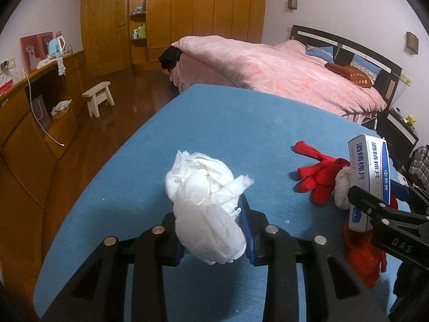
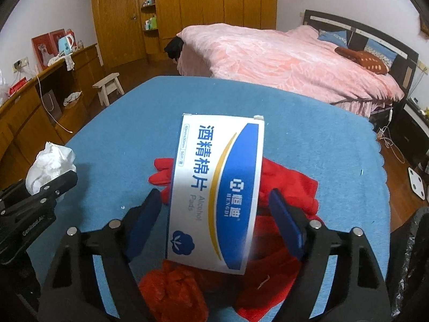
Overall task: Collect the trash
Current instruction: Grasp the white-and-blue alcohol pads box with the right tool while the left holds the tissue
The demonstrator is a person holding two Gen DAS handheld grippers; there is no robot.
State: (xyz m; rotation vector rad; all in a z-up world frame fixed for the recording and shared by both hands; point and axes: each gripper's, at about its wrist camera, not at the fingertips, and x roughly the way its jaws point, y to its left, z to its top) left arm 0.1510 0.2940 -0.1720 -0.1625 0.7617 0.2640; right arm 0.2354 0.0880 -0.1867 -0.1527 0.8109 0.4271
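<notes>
black hand-held gripper (image 1: 214, 230), blue pads (image 1: 245, 222), silver screws

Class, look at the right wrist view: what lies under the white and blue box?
Under the box, held in the right gripper, lie red gloves on the blue cloth. The box hides the gloves' middle parts.

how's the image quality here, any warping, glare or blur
Left wrist view: strong fisheye bend, dark corners, blue table edge bowed, tissue wad in the left claw sharp. Right wrist view: same bend, alcohol pad box readable, floor glare by the stool.
</notes>
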